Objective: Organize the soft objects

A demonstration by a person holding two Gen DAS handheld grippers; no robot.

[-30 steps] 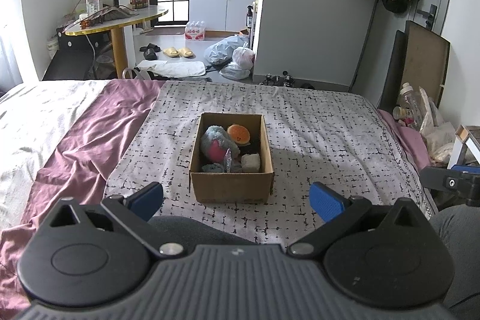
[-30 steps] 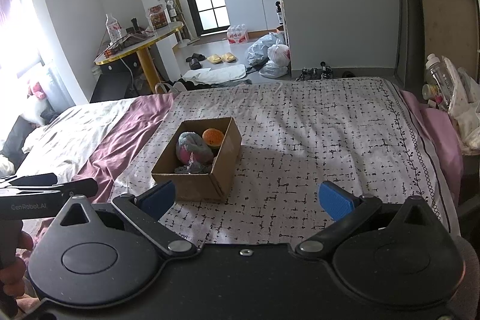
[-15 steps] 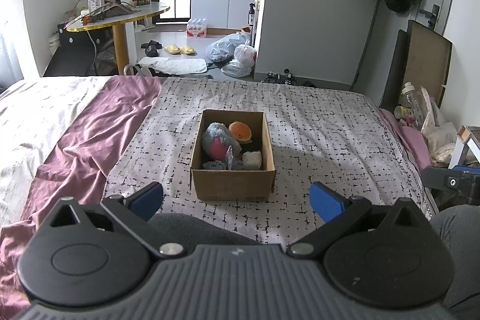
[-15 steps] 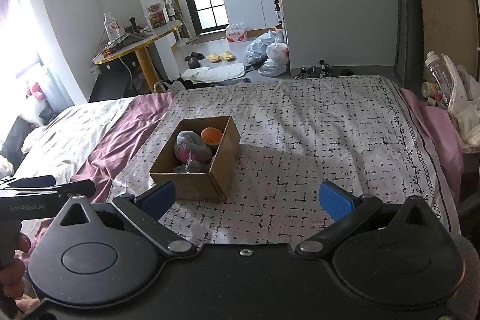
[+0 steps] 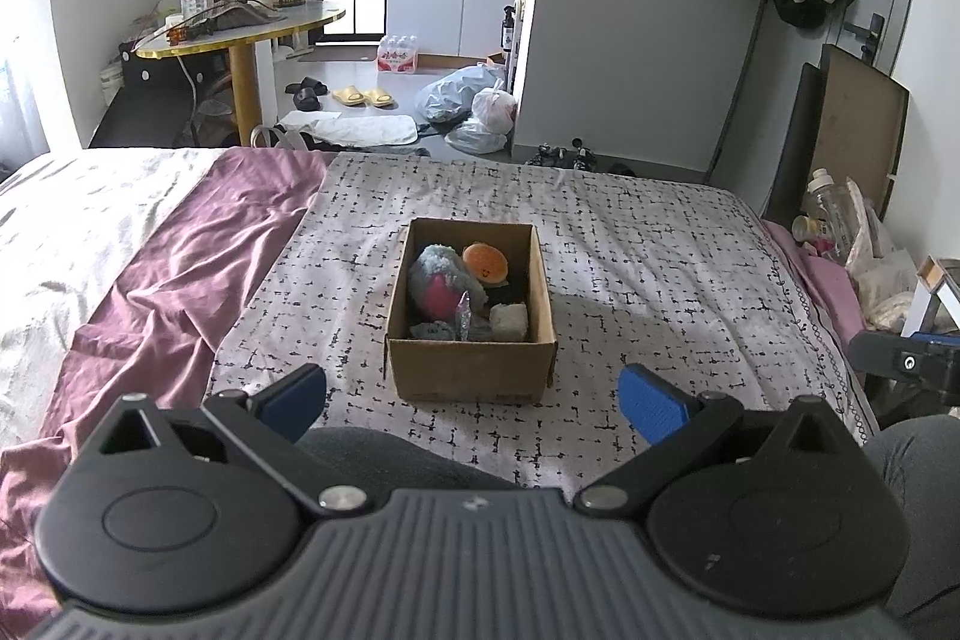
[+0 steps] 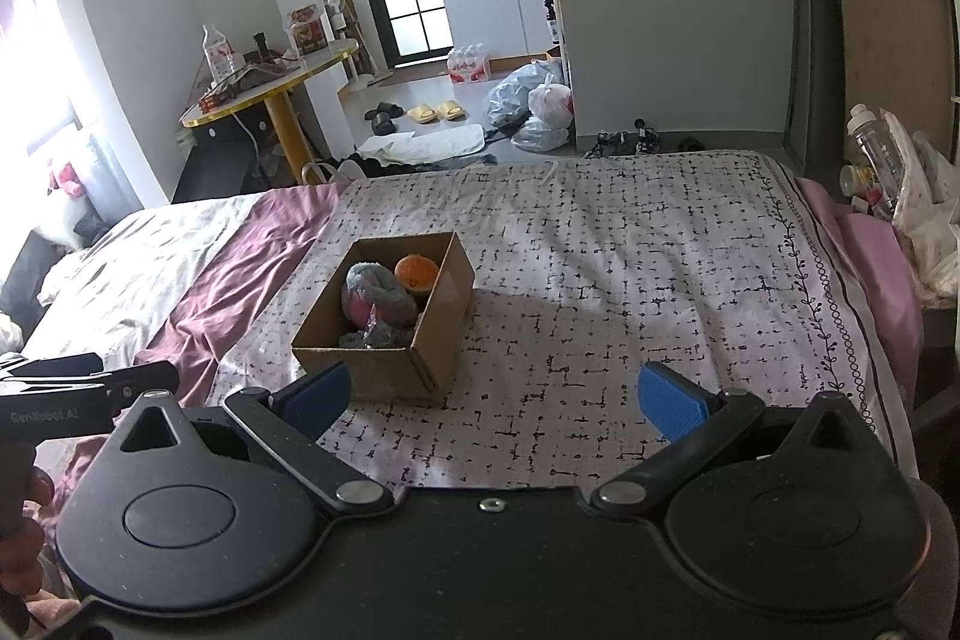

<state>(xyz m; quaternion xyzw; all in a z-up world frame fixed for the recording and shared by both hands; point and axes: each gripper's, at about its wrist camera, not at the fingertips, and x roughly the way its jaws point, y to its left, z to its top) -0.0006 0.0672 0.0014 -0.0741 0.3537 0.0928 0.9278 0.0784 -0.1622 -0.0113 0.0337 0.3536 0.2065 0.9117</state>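
Note:
An open cardboard box (image 5: 471, 367) stands on the patterned bedspread (image 5: 660, 280). It holds several soft toys: a grey and pink plush (image 5: 441, 280), an orange round plush (image 5: 485, 261) and a small white one (image 5: 509, 321). The box also shows in the right wrist view (image 6: 384, 370), with the grey and pink plush (image 6: 378, 295) and the orange plush (image 6: 417, 273) inside. My left gripper (image 5: 471, 403) is open and empty, just short of the box. My right gripper (image 6: 492, 400) is open and empty, to the right of the box.
A purple sheet (image 5: 180, 250) and a pale duvet (image 5: 72, 220) lie left of the bedspread. Bottles and bags (image 5: 840, 226) crowd the bed's right edge. A round table (image 5: 240, 28) and floor clutter lie beyond the foot. My knees (image 5: 384, 448) sit under the left gripper.
Both grippers have drawn back and risen a little, so the box sits slightly farther and lower in view. Both stay open and empty.

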